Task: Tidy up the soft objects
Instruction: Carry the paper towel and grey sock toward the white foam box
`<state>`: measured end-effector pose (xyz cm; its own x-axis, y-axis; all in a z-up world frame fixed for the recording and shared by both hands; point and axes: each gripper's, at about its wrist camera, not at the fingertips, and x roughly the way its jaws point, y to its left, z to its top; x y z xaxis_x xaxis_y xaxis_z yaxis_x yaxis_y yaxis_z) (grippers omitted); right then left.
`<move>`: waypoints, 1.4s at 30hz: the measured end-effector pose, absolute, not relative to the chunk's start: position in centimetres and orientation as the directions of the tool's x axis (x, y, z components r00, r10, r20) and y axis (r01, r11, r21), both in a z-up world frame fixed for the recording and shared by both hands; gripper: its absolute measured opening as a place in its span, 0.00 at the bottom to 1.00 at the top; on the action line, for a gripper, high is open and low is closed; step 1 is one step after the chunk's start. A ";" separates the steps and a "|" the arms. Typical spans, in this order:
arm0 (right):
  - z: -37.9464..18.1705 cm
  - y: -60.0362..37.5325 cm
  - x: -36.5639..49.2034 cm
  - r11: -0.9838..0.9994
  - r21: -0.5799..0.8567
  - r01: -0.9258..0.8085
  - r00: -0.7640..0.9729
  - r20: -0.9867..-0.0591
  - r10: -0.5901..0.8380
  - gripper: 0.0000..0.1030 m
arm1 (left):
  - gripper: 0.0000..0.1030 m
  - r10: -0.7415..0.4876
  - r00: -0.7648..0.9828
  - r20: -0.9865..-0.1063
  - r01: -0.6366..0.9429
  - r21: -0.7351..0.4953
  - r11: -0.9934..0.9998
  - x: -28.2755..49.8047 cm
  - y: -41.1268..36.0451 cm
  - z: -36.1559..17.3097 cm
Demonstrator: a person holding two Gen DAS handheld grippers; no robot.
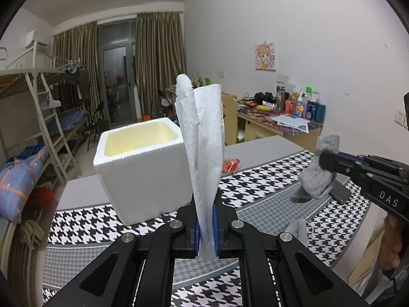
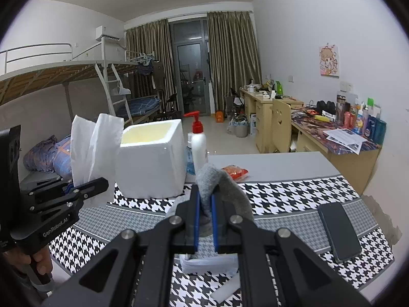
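On the left, the foam box (image 1: 140, 166) is standing open on the far side of the houndstooth mat (image 1: 268, 179), and as far as its pale yellow inside is showing, nothing soft is lying in it yet — though the bottom is hidden from both cameras.

The left gripper (image 1: 205, 220) is pinching a white cloth (image 1: 204, 140) near its lower end, its fingers together on the fabric, so the cloth is standing up in a loose fold just right of the box and in front of it. In the right wrist view the same cloth (image 2: 95, 153) is hanging above the table, beside the box's near left corner, not over the opening.

Further right, the right gripper (image 2: 205, 220) is clamping a grey sock (image 2: 219, 189), blue pads pressing on it from both sides; the sock (image 1: 317, 171) is dangling clear of the mat, well apart from the box. Below that gripper a small folded white piece (image 2: 208, 263) is lying on the mat, and it looks like one more soft thing waiting its turn.

A pump bottle (image 2: 198, 145), an orange packet (image 2: 235, 172) and a phone (image 2: 338, 230) are sitting on the table to the right and are not soft goods.

So, as a judgement, the sorting is only beginning — two items are lifted and in hand, neither is placed, and both are needing to travel over the box's rim before release
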<state>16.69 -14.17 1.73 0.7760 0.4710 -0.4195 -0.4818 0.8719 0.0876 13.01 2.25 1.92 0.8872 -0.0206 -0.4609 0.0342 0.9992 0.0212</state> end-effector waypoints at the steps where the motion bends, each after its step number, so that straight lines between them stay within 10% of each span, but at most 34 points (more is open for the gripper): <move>1: 1.8 -14.1 16.7 0.870 0.086 -0.485 0.775 -0.418 0.474 0.10 | 0.08 -0.016 0.889 -0.458 0.030 0.023 0.999 13.0 2.4 2.0; 42: 6.2 -8.9 19.1 0.823 0.027 -0.567 0.757 -0.376 0.534 0.10 | 0.08 0.058 0.917 -0.396 -0.043 0.047 0.998 15.4 5.9 5.2</move>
